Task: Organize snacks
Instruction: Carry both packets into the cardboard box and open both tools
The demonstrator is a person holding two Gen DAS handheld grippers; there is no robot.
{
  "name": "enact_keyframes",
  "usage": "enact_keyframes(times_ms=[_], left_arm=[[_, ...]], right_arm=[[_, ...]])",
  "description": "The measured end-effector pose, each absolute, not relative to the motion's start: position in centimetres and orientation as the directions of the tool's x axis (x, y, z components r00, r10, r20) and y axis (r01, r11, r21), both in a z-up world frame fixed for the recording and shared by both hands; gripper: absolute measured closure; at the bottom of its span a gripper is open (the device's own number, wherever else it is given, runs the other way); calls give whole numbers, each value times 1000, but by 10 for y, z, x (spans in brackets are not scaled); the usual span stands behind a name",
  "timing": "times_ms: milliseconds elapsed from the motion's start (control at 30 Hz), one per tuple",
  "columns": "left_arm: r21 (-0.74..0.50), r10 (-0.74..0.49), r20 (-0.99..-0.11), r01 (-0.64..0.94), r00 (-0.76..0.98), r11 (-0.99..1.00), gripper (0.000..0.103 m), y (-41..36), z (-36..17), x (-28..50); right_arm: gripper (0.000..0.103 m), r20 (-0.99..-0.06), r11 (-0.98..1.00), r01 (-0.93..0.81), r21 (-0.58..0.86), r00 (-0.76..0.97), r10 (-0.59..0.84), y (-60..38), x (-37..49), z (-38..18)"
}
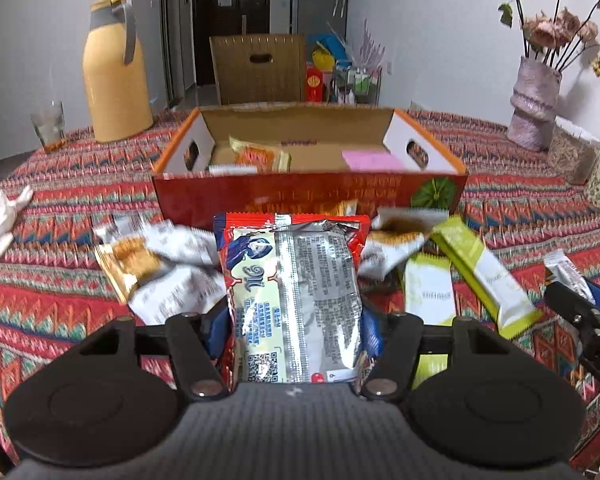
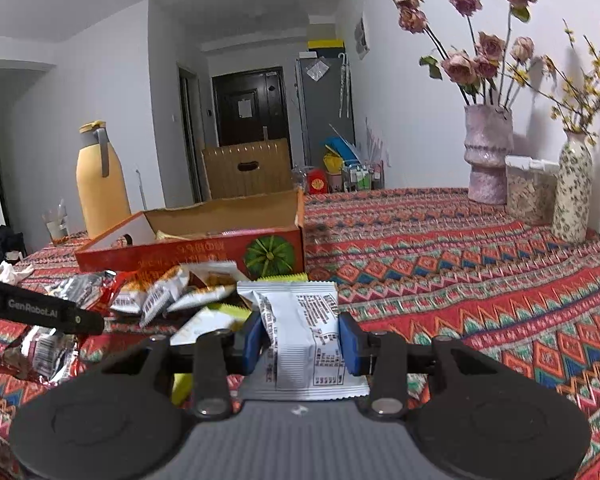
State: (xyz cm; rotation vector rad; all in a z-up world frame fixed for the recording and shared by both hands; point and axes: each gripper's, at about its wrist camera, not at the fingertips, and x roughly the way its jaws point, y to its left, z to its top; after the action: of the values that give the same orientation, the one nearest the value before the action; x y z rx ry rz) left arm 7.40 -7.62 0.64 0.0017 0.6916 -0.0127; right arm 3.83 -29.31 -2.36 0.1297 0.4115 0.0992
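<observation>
Left wrist view shows my left gripper [image 1: 296, 336] jaws pinching the red-and-silver packet [image 1: 296, 296] low, so it may droop and snag the box [image 1: 308, 196] wall, while my right gripper [image 2: 300, 344] jaws pinch the white packet [image 2: 304, 332].

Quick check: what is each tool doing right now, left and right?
Left tool: closed on the red and silver foil snack packet.
Right tool: closed on the white printed snack sachet.

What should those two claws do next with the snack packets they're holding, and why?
Probably carry both forward and over the near wall of the red cardboard box. The left gripper is clamped on a red and silver packet, the right gripper on a white packet. The box sits open just beyond the loose snacks, with a few packets already inside.
</observation>
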Motion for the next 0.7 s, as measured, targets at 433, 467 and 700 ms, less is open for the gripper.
enact_keyframes(times_ms=[433, 467, 700], left_arm=[[32, 3, -533, 17, 846, 999, 40, -65, 61, 113], [33, 4, -529, 16, 849, 999, 40, -64, 64, 118], [41, 21, -514, 0, 857, 999, 40, -56, 75, 154]], right_arm=[[64, -328, 987, -125, 98, 933, 151, -261, 97, 17], [64, -324, 987, -129, 95, 934, 153, -259, 102, 20], [64, -315, 984, -153, 88, 933, 173, -241, 148, 34]])
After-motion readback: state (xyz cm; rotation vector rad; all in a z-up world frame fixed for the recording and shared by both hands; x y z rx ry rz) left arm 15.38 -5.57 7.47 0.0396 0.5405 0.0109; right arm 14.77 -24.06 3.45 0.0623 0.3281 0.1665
